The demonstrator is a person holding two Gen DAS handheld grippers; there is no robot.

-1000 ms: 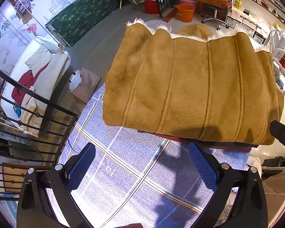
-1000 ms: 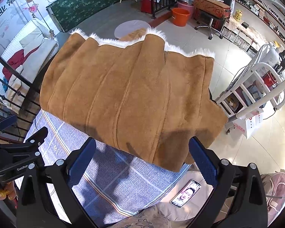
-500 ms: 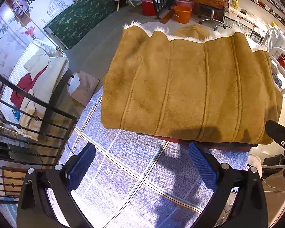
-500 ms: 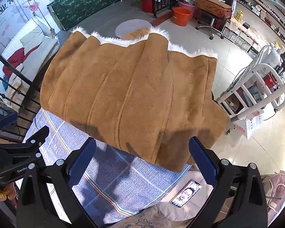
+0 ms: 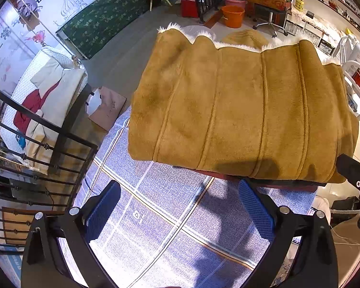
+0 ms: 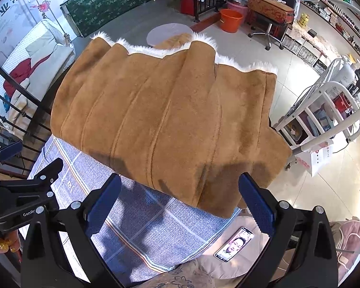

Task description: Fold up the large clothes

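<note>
A tan suede coat with white fur trim [image 5: 240, 110] [image 6: 170, 124] lies folded into a thick rectangle on a table covered by a blue checked cloth [image 5: 160, 216] [image 6: 132, 228]. Its right part hangs past the cloth's edge. My left gripper [image 5: 177, 208] hovers open over the bare cloth just in front of the coat's near fold, holding nothing. My right gripper [image 6: 180, 204] is open too, above the coat's near right corner, and grips nothing. The left gripper's body [image 6: 24, 196] shows at the left of the right wrist view.
A black iron railing [image 5: 36, 144] stands left of the table. A phone [image 6: 234, 243] lies on fabric below the table's near right corner. A white metal rack [image 6: 324, 120] stands to the right. An orange bucket [image 5: 232, 15] and a stool sit on the floor beyond.
Both grippers have drawn back slightly from the coat and stay open. The folded coat has not moved.
</note>
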